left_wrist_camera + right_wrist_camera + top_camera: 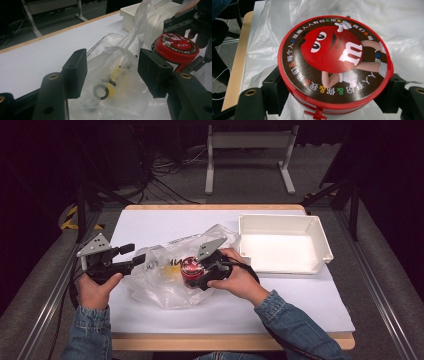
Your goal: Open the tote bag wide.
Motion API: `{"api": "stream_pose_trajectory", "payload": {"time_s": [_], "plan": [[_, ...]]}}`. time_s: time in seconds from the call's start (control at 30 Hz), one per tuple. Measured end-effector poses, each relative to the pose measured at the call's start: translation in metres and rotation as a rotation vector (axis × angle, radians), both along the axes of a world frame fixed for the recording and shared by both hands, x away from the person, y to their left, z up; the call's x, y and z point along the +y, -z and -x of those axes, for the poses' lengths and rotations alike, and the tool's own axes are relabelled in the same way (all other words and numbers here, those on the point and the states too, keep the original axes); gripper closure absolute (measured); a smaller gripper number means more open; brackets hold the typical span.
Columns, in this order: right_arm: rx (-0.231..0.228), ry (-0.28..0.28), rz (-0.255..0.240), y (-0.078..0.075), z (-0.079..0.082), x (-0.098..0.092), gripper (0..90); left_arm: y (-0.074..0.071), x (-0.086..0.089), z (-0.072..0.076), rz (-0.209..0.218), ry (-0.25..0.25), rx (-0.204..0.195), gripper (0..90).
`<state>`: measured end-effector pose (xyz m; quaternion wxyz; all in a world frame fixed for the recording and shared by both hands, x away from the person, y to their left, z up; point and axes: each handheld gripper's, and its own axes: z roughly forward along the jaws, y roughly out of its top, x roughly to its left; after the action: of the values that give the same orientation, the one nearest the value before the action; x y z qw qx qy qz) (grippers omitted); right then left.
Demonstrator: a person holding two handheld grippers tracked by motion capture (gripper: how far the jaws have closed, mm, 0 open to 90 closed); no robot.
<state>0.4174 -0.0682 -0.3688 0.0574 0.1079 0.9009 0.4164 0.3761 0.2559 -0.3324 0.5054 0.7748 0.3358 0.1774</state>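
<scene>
1. Red plastic tin (334,65) with a printed lid sits clenched between the jaws of the right tool (196,272); in the right gripper view the pads press on its rim from both sides. It hangs above the clear bag (165,275), just over the bag's crumpled top, left of the white tray (285,242).

2. The left tool (136,256) is released: in the left gripper view its pads stand apart, with a fold of the bag's film between them but not pinched. No grip holds the bag down.

3. Risk, tin slipping: the rim is round and smooth, and the pads bear on a narrow band of it. A tilt or a jerk of the right hand could likely let it roll out and drop onto the bag or the desk (150,222).

4. Risk, bag trailing: film lies close under the tin. If any of it clings to the tin or to the right tool, carrying the tin away would probably drag the bag along, since the left tool does not hold it.

5. Risk, bag contents: a yellow and black thing (112,82) shows dimly through the film; what it is cannot be told. A dragged bag could spill or shift it.

6. Risk, collision: the two tools work near each other over the bag, so a hasty move may knock them together.
</scene>
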Motion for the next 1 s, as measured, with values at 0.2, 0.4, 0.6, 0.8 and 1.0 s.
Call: {"api": "stream_pose_trajectory", "payload": {"time_s": [0.2,0.4,0.6,0.8,1.0], "plan": [[0.006,-0.022,-0.016,-0.021,0.007,-0.004,25.3,-0.007,-0.005,0.005,-0.012,0.025,-0.023,41.3],[0.008,-0.026,-0.003,-0.037,0.015,-0.007,25.3,-0.008,-0.004,0.006,-0.002,0.021,-0.019,40.4],[0.001,-0.033,-0.007,-0.052,0.02,-0.015,25.3,-0.008,-0.002,0.005,-0.001,0.019,-0.012,40.6],[-0.001,-0.023,0.001,-0.064,0.029,-0.027,25.3,-0.006,-0.001,0.004,-0.008,0.016,-0.011,40.5],[0.0,-0.007,-0.01,-0.073,0.034,-0.041,25.3,-0.007,0.001,0.004,-0.006,0.005,-0.018,40.5]]}}
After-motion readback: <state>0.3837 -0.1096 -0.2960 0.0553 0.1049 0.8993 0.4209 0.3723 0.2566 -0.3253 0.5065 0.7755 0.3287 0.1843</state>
